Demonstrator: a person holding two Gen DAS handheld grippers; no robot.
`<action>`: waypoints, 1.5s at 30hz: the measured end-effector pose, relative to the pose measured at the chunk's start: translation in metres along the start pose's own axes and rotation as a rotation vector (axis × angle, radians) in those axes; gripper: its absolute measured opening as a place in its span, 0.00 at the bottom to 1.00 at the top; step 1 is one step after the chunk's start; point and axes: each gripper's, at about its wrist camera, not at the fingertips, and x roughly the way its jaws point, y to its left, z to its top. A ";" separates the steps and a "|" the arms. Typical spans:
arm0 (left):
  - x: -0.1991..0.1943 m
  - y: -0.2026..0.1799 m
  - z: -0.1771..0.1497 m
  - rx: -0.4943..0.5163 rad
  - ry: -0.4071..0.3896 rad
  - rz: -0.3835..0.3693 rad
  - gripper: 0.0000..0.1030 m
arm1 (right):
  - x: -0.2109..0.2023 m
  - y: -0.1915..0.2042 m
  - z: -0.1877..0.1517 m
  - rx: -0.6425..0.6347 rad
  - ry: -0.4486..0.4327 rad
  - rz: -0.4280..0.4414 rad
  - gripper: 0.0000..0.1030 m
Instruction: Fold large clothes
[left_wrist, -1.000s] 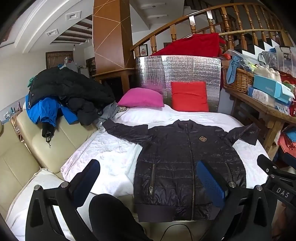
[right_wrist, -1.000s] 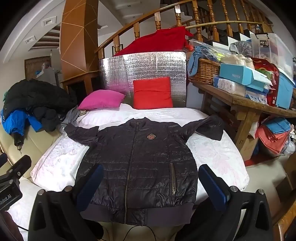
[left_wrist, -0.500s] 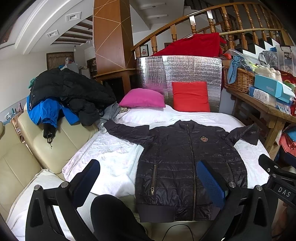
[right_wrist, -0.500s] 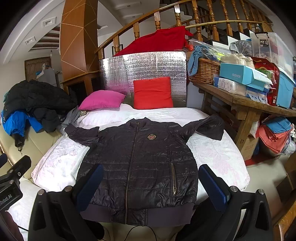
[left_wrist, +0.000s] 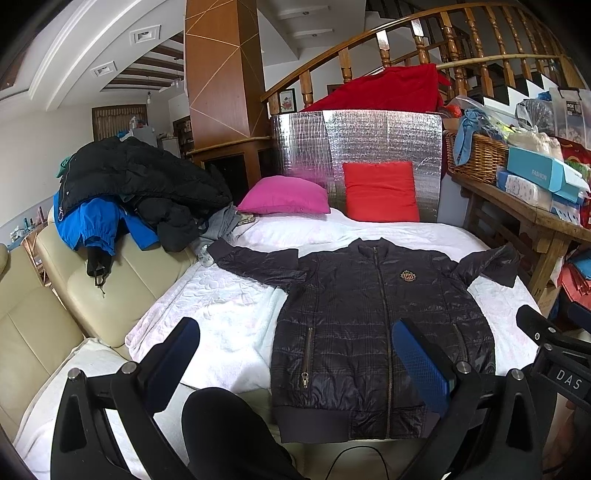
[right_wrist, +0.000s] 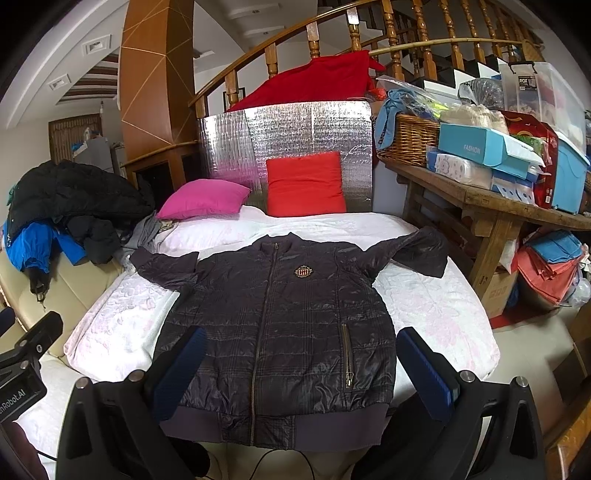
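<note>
Plenty of open bed (left_wrist: 221, 314) on both sides of the jacket (right_wrist: 280, 325), so the sleeves are easy to get at. Left edge is hemmed in by the sofa (left_wrist: 92, 295) and its heap of coats (left_wrist: 140, 184). Right side, the cluttered bench (right_wrist: 491, 206) crowds the far sleeve. Pillows (right_wrist: 303, 184) block the head end.

- Quilted jacket (left_wrist: 376, 325) — dark navy-black, faint plaid, gold crest badge (left_wrist: 407, 276) on the chest.
- Bed cover (left_wrist: 229, 314) — white with pale pink flowers.
- Pillows: one magenta (left_wrist: 286, 195), one red (left_wrist: 380, 191).
- Panel (left_wrist: 354, 140) behind the pillows: silver foil.
- Gripper pads (left_wrist: 421, 365): blue.
- Sofa (left_wrist: 55, 306): cream.
</note>
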 end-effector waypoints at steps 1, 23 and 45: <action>0.000 -0.001 0.000 0.001 0.001 0.001 1.00 | 0.000 0.000 -0.001 -0.001 0.001 0.001 1.00; 0.003 0.001 -0.001 -0.006 0.011 -0.002 1.00 | 0.001 0.000 -0.003 -0.003 0.011 0.001 1.00; 0.022 0.004 -0.007 -0.016 0.052 -0.004 1.00 | 0.017 0.000 -0.003 0.001 0.047 0.001 1.00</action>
